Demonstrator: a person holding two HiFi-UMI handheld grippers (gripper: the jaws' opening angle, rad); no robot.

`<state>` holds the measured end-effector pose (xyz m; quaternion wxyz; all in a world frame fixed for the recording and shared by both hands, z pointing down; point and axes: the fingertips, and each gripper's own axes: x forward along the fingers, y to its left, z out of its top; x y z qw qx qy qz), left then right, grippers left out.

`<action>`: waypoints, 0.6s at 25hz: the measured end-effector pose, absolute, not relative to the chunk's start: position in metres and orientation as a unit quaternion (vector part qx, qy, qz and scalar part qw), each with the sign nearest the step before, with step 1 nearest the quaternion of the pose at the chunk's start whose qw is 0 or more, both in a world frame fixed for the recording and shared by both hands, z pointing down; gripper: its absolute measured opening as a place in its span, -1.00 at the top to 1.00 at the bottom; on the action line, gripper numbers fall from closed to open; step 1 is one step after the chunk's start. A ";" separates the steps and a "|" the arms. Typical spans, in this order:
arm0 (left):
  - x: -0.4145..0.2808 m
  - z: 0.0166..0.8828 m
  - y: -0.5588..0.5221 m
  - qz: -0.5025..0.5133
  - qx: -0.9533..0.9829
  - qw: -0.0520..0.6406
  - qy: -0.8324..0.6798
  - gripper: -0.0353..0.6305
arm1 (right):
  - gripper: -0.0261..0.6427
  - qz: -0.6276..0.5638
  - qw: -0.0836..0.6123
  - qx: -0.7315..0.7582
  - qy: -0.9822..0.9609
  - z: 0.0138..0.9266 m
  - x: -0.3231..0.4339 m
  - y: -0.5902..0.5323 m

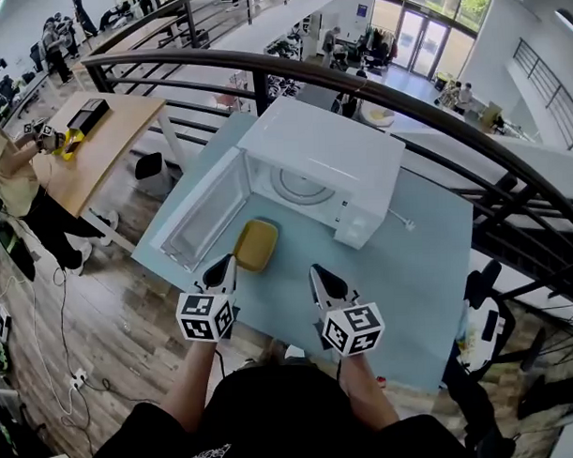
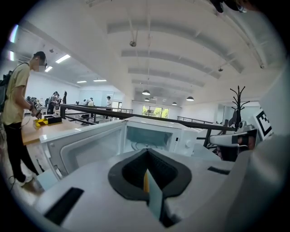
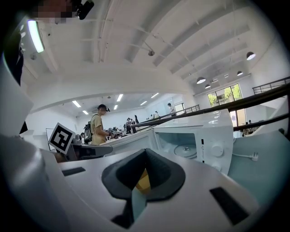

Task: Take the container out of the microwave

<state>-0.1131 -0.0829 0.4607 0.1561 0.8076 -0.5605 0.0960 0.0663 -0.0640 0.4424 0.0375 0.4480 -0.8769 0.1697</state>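
Both claws are closed with nothing in them. My left gripper (image 1: 224,264) and right gripper (image 1: 319,272) hang side by side over the near part of the blue table (image 1: 428,256), jaw tips together in each gripper view, showing only a sliver of yellow and blue through the slit.

Beyond them stands the white microwave (image 1: 333,154), its door (image 1: 204,213) swung wide to my left. The turntable (image 1: 300,186) inside looks bare.

The yellow container (image 1: 256,245) sits flat on the table in front of the open cavity, just beyond my left claw's tips and apart from them.

By my reading the container is already out and set down, so the task's main step looks done. What I think remains is to back both claws clear, or nudge the door closed with the left one without bumping the container.
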 end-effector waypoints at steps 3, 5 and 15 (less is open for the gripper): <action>-0.123 0.452 -0.077 0.095 0.814 0.141 -0.555 0.87 | 0.90 0.166 0.035 0.460 -0.871 0.437 0.065 -0.060; -0.130 0.446 -0.073 0.091 0.818 0.135 -0.552 0.87 | 0.90 0.164 0.033 0.469 -0.867 0.433 0.063 -0.057; -0.171 0.404 -0.056 0.062 0.830 0.099 -0.545 0.87 | 0.90 0.124 0.012 0.505 -0.854 0.389 0.055 -0.043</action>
